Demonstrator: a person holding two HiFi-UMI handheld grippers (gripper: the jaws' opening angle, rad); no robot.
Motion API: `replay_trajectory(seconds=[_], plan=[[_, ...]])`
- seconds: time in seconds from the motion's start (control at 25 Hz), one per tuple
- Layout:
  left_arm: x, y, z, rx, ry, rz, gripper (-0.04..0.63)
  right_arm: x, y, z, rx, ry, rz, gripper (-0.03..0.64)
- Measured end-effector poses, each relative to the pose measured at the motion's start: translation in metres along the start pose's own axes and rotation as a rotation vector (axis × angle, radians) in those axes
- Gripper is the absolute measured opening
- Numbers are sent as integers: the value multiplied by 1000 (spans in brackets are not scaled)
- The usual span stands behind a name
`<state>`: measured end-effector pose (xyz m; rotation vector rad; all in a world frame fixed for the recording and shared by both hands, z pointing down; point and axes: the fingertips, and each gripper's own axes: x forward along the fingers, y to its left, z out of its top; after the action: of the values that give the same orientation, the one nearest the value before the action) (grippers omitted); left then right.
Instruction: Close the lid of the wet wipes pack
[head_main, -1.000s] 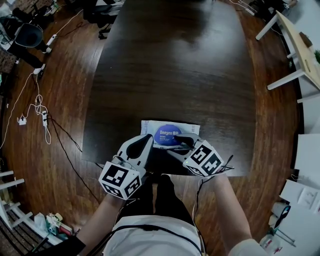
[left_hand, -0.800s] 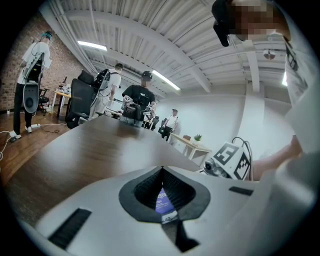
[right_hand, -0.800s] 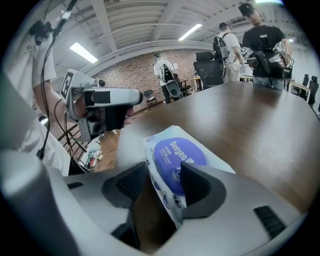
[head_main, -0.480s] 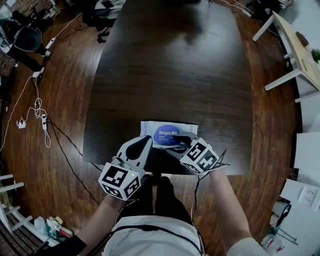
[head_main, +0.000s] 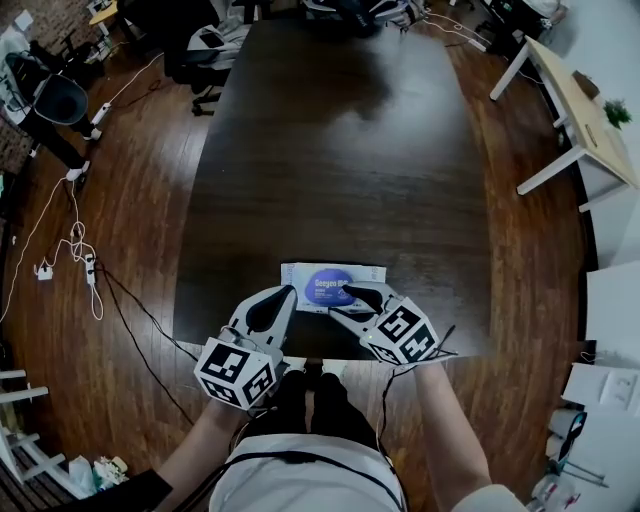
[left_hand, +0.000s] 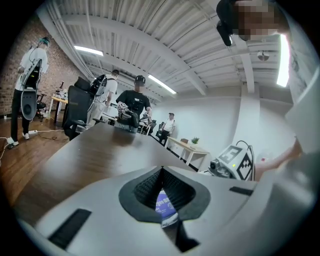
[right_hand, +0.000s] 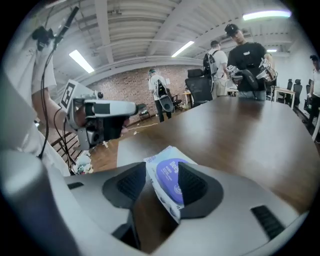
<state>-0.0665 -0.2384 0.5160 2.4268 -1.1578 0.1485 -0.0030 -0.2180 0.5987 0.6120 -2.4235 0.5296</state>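
Right gripper is drawing back from the wet wipes pack, jaws spread; left gripper is keeping its jaws pressed together.

One wet wipes pack; one dark table; two tongs: left tongs, right tongs.

The long dark-brown wooden tabletop is smooth and polished, with a pale sheen of reflected light toward its far end. The reddish-brown plank floor around it is glossy wood too. At the tabletop's near edge, the flat white wet wipes pack looks like soft, faintly shiny plastic film, and its violet-blue oval lid looks smooth. The left claw and right claw are matt grey plastic. Their black inner pads are ribbed and dull. The black-and-white marker cubes look matt.
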Motion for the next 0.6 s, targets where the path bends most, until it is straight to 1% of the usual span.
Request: replay_trajectory(seconds=[0.16, 0.24, 0.28, 0.44, 0.52, 0.6], plan=[[-5, -5, 18, 11, -18, -13, 2, -27, 4, 28, 51, -141, -49, 199], [-8, -9, 29, 21, -31, -24, 2, -42, 3, 42, 81, -224, -91, 124], [-10, -11, 33, 28, -37, -30, 2, -48, 5, 48, 93, -252, -106, 117], [-14, -21, 50, 60, -58, -60, 2, -72, 13, 62, 102, -309, -150, 117], [-16, -27, 57, 76, -62, -72, 2, -85, 15, 67, 103, -332, -172, 96], [-18, -31, 64, 89, -71, -80, 2, -97, 17, 72, 110, -365, -191, 95]])
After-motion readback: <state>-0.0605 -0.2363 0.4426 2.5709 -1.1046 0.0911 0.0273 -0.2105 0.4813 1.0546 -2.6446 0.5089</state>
